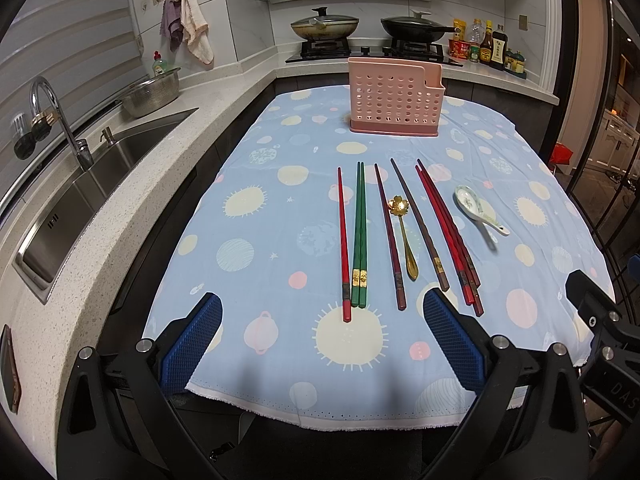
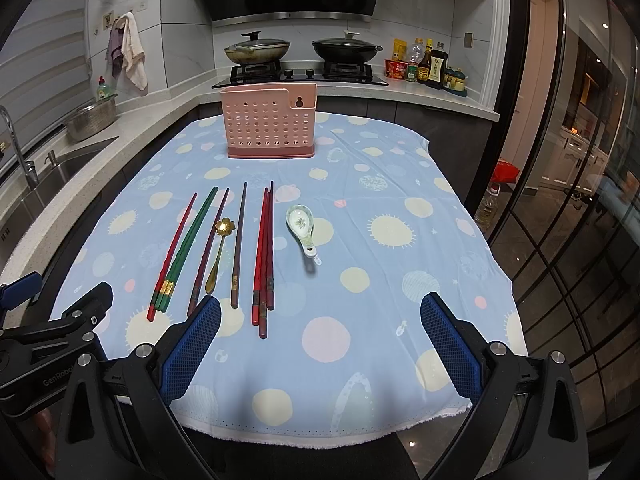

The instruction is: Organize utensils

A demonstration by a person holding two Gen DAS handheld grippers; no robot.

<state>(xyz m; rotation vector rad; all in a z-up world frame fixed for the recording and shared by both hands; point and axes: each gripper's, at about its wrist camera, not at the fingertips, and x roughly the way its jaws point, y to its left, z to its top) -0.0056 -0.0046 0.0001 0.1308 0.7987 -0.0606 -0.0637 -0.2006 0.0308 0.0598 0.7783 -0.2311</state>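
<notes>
Several chopsticks lie side by side on the blue patterned tablecloth: a red one, a green pair, dark brown ones and a red bundle. A gold flower-headed spoon lies among them, and a white ceramic spoon rests to their right. A pink perforated utensil holder stands upright at the far end of the cloth. My left gripper hovers open at the near ends of the chopsticks, holding nothing. My right gripper is open too, over the cloth right of the red bundle.
A steel sink with a tap and a metal bowl runs along the counter on the left. A stove with two lidded pans and sauce bottles sits behind the table. Glass doors stand to the right.
</notes>
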